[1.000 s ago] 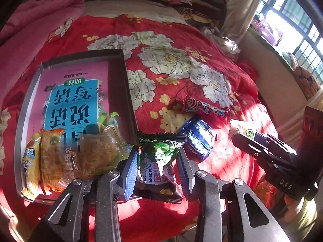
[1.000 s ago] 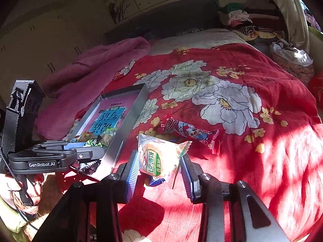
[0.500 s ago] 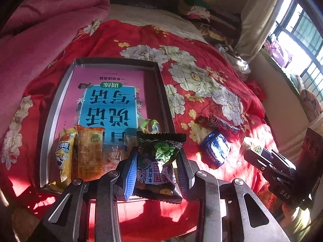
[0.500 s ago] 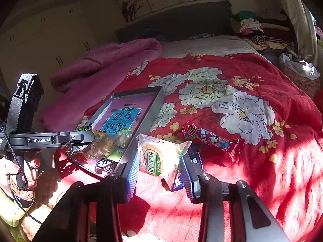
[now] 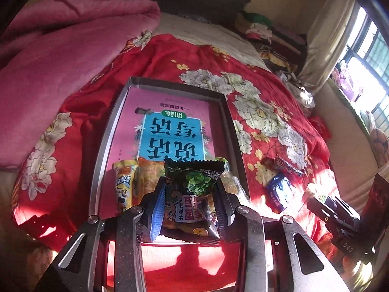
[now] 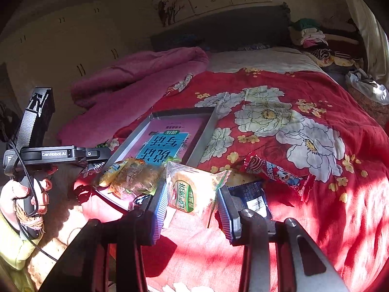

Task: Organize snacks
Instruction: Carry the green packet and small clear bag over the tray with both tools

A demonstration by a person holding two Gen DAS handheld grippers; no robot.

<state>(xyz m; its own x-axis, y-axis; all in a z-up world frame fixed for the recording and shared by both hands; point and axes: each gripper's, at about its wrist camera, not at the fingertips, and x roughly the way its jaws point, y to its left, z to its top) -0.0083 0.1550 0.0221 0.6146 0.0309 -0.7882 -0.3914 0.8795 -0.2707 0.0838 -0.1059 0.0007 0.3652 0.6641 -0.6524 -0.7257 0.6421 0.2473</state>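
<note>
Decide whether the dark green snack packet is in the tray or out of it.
Out: the dark green snack packet is clamped in the left gripper, above the tray's near end.

sunlit bed (image 5: 279, 102) under a red floral cover fills the frame; barred window (image 5: 364, 56) upper right, pale cupboards (image 6: 60, 48) upper left.

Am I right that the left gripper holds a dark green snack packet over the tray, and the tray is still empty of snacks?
Not quite. The left gripper does hold the dark green packet, but the tray already has yellow snack packets at its near end; the left wrist view shows them.

"GenRobot.AI" on left gripper (image 6: 65, 154), "DAS" on right gripper (image 5: 345, 228)
</note>
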